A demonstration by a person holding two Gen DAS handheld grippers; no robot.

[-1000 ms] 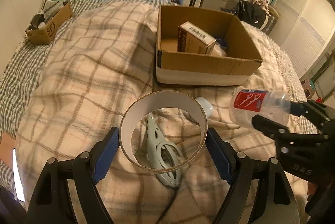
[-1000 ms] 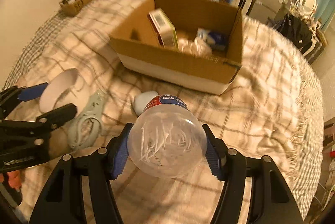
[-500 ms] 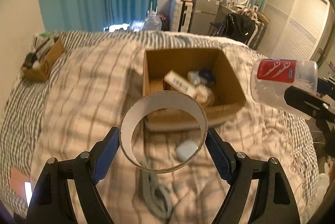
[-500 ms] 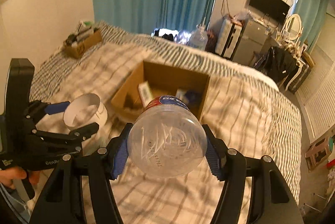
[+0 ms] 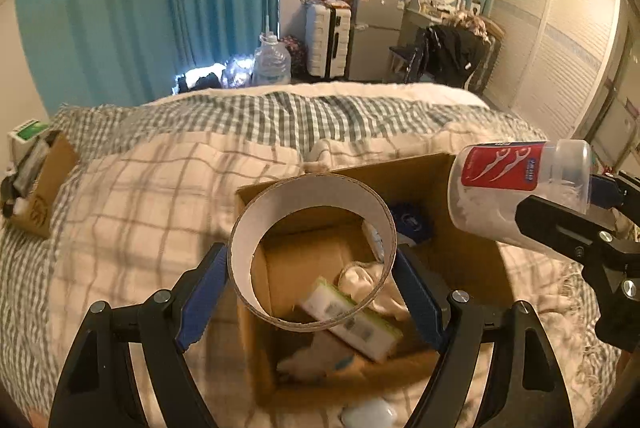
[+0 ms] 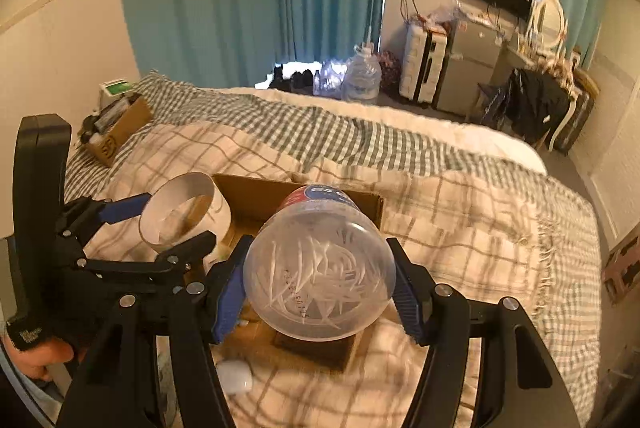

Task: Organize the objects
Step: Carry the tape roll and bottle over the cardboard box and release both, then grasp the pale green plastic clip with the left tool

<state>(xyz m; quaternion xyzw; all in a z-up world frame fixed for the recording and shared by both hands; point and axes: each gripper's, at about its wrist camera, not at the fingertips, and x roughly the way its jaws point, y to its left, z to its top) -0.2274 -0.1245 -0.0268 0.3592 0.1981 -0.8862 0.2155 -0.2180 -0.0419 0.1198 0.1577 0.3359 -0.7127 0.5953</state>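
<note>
Two cardboard boxes [image 5: 472, 260] [image 5: 44, 184], one ring [image 5: 312, 188], one jar [image 5: 516, 188].

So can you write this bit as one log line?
left claw: shut on cardboard ring | right claw: shut on floss-pick jar | both above cardboard box | nothing dropped yet

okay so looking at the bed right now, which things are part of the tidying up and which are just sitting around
Part of the job:
- cardboard ring, held in the left gripper
- floss pick jar, held in the right gripper
- open box under both
- white case on the blanket

Just lying about:
- small box at the bed's far corner
- water jug
- suitcase
</note>
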